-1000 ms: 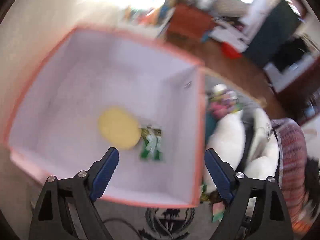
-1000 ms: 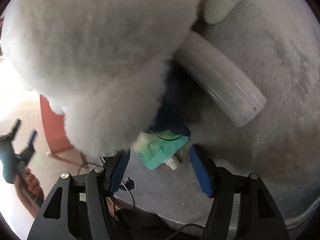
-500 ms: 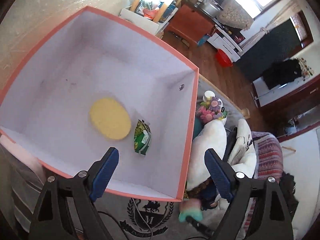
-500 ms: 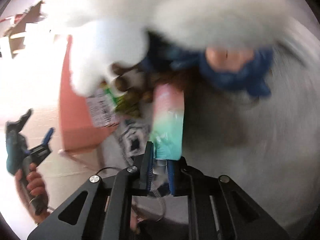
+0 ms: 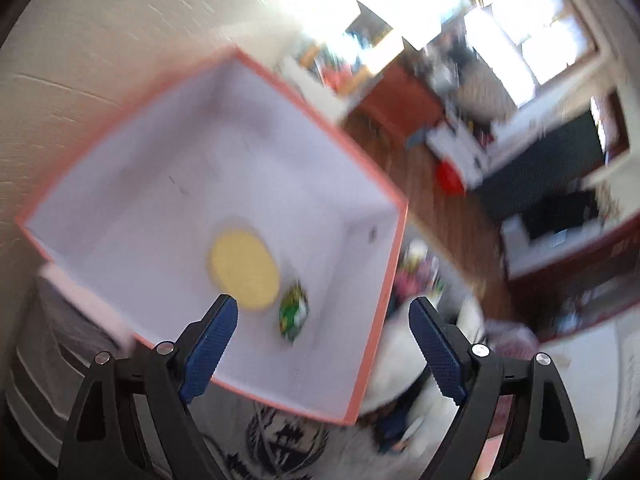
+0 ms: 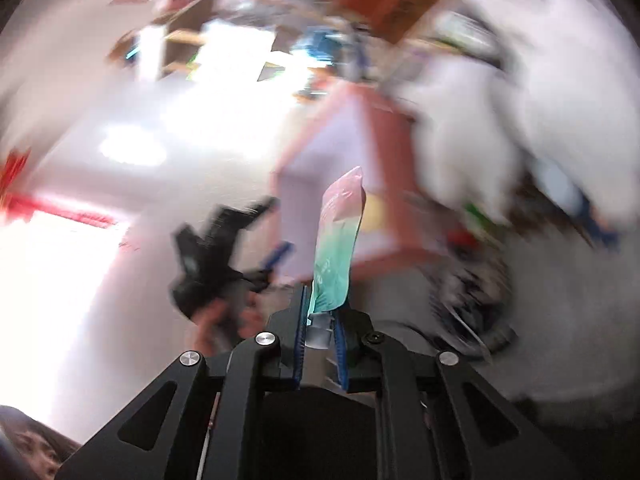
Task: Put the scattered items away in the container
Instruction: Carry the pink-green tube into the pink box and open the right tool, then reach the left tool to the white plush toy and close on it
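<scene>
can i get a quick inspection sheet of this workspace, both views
surface: grey bedding with a printed emblem
job's things: orange box, white inside, holds a yellow disc and a green packet; pink-to-teal pouch gripped at its cap end
clutter: white plush toy and small blurred items beside the box
grippers: left claw open, nothing between its pads; right claw shut on the pouch
cables: a thin dark cord on the bedding, blurred
surroundings: pale wall, wood floor, bright window, cluttered furniture; heavy motion blur
</scene>
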Action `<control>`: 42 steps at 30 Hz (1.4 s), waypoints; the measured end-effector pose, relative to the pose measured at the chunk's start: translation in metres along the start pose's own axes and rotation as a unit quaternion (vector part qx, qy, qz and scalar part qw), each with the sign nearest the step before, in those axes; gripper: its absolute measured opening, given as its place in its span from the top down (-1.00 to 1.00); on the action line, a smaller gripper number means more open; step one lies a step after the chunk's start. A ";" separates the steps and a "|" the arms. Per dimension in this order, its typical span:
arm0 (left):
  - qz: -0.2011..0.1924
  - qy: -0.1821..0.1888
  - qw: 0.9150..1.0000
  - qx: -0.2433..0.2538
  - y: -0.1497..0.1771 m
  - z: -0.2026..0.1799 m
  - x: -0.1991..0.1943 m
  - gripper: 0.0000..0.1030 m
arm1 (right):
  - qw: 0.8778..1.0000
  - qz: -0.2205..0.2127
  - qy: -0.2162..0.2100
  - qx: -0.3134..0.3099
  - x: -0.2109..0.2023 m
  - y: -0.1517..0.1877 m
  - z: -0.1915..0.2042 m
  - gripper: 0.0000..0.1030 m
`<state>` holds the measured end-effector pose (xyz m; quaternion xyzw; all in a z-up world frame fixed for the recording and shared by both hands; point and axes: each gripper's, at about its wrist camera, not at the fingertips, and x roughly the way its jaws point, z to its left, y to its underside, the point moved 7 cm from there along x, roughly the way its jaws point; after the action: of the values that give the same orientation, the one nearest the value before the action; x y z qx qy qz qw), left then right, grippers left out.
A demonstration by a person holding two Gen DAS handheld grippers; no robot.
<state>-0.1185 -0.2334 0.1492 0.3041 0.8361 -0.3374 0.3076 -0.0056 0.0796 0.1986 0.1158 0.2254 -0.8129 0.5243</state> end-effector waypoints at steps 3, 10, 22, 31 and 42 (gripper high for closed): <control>-0.063 0.002 0.998 -0.030 -0.020 0.015 -0.032 -0.70 | 0.999 0.006 -0.015 -0.050 0.024 -0.021 0.055 0.65; -0.106 -0.009 0.994 -0.027 -0.034 0.022 -0.051 -0.71 | 0.991 0.009 0.003 -0.130 0.063 -0.029 0.112 -0.64; -0.010 -0.019 0.981 0.195 0.036 -0.077 0.004 -0.71 | 0.991 -0.037 0.131 0.002 -0.040 -0.015 -0.073 -0.55; 0.089 -0.043 0.926 0.364 0.153 -0.139 0.078 -0.71 | 0.981 -0.095 0.150 0.083 -0.108 -0.013 -0.166 -0.54; 0.145 -0.085 0.908 0.384 0.170 -0.166 0.187 -0.71 | 0.936 -0.201 0.084 0.277 -0.166 -0.028 -0.288 -0.99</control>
<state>-0.1650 0.0477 0.0474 0.4867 0.5595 -0.6085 0.2824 0.0257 0.3627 0.0244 0.2766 0.0536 -0.9190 0.2759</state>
